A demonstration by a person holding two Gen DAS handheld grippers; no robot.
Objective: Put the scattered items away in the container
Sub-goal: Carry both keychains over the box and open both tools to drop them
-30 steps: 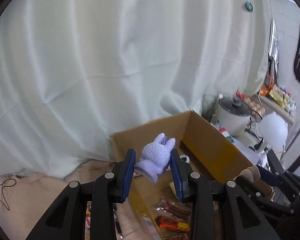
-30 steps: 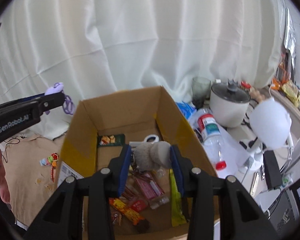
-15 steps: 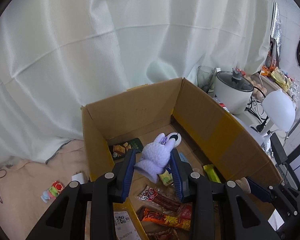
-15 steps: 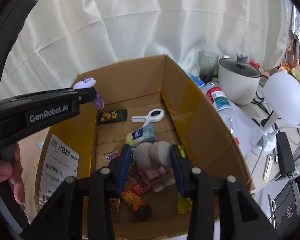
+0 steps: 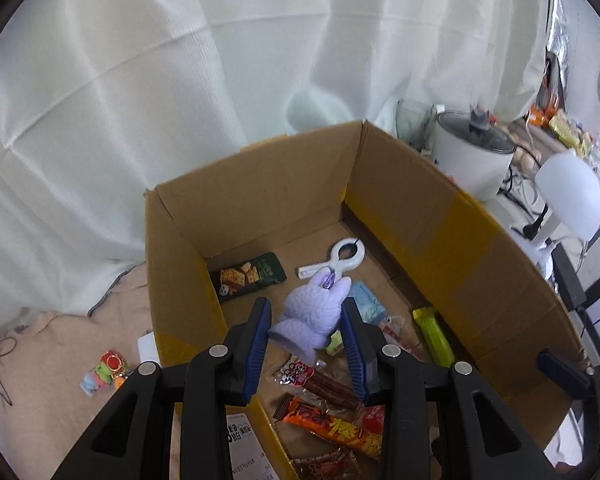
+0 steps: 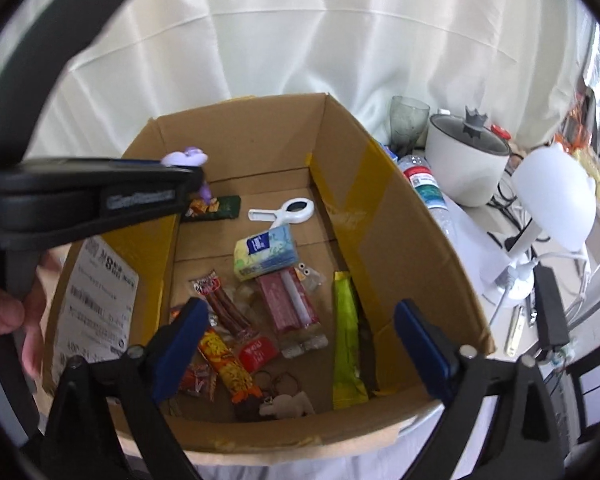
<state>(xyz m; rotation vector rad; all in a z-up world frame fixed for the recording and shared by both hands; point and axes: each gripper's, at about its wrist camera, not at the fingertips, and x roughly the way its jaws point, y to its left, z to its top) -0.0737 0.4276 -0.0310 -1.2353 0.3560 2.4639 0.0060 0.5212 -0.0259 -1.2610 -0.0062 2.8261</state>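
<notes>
- The left tool (image 5: 306, 334) points steeply downward; its two blue-padded fingers (image 5: 258, 344) stand fairly close together, clamped on a lilac bunny toy (image 5: 314, 318); the right-hand pad presses the toy's side, the left one meets its base
- Seen from the right wrist, that same left tool (image 6: 100, 200) reaches in from the left edge as a long black bar, lying nearly level across the view
- A hand (image 6: 18, 316) grips its handle low at the left edge; a thumb and fingertips show, curled round the black grip
- The right tool (image 6: 300, 344) also tilts downward; its jaws are opening, spread wide, with nothing between the blue pads (image 6: 184, 344)
</notes>
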